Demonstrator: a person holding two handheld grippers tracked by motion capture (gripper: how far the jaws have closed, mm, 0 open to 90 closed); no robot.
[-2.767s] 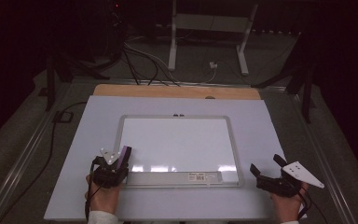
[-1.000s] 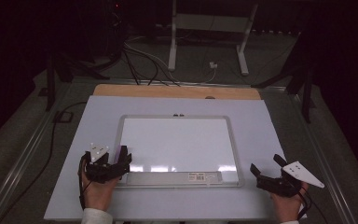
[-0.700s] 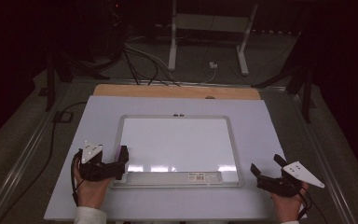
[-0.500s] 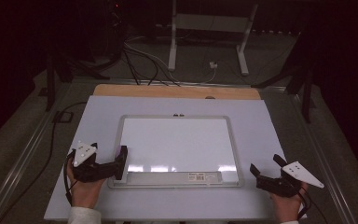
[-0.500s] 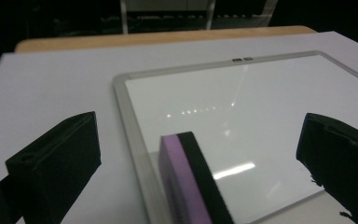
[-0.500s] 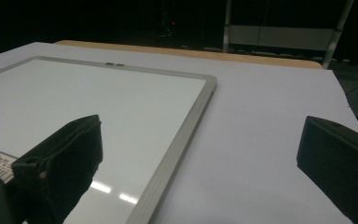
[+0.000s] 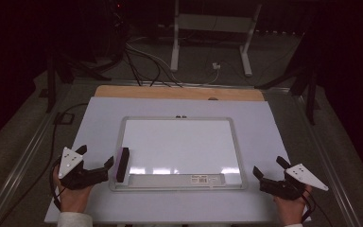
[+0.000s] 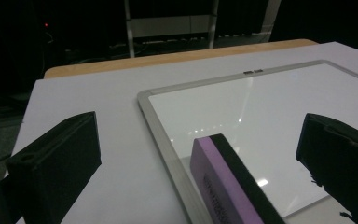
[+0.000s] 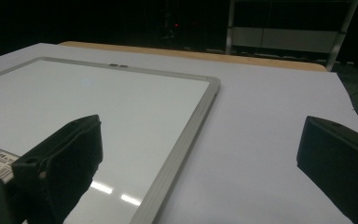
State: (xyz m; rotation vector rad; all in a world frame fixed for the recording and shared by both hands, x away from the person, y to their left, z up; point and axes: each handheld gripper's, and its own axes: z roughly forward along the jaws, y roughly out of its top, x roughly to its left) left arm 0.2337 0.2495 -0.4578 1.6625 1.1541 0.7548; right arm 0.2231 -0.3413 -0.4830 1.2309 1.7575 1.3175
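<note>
Eraser (image 7: pixel 122 164), purple on one side and black on the other, stands on its long edge at the left border of the whiteboard (image 7: pixel 182 146), resting on the silvery frame near the board's lower left corner. Left tongs (image 7: pixel 108 166) lie just to its left on the desk (image 7: pixel 264 123), spread apart and pointed at it; in the left gripper view the eraser (image 8: pixel 228 184) sits between the two black jaws, touching neither. Right tongs (image 7: pixel 267 170) rest on the desk off the whiteboard's lower right corner, jaws also wide apart with nothing between them but bare desk and the board's frame. A hand (image 7: pixel 73 196) holds the left tongs from below, another hand (image 7: pixel 290 210) the right.
</note>
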